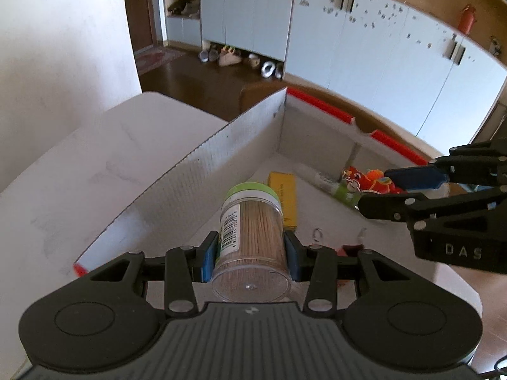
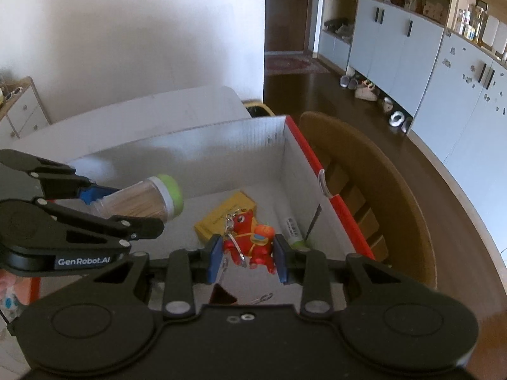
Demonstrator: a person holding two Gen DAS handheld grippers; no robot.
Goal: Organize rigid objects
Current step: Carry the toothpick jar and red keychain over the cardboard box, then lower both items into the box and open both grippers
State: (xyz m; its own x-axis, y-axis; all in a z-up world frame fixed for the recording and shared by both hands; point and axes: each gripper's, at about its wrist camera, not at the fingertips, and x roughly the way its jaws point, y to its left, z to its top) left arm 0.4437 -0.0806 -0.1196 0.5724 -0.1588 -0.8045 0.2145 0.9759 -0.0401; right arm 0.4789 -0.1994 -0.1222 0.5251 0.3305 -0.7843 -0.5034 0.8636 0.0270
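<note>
Nearest, we log the left gripper (image 1: 250,250) clamped across a toothpick jar (image 1: 250,240), its long axis running forward along the fingers, green lid (image 1: 252,191) leading and tilted down over the white cardboard box (image 1: 221,152). Beside it, our right gripper (image 2: 247,258) pinches a red keychain figure (image 2: 253,240) above the same box. Farther in, on the box floor, lie a yellow packet (image 2: 221,218) and a green-capped tube (image 2: 294,231), so we judge both loads need only lowering.
</note>
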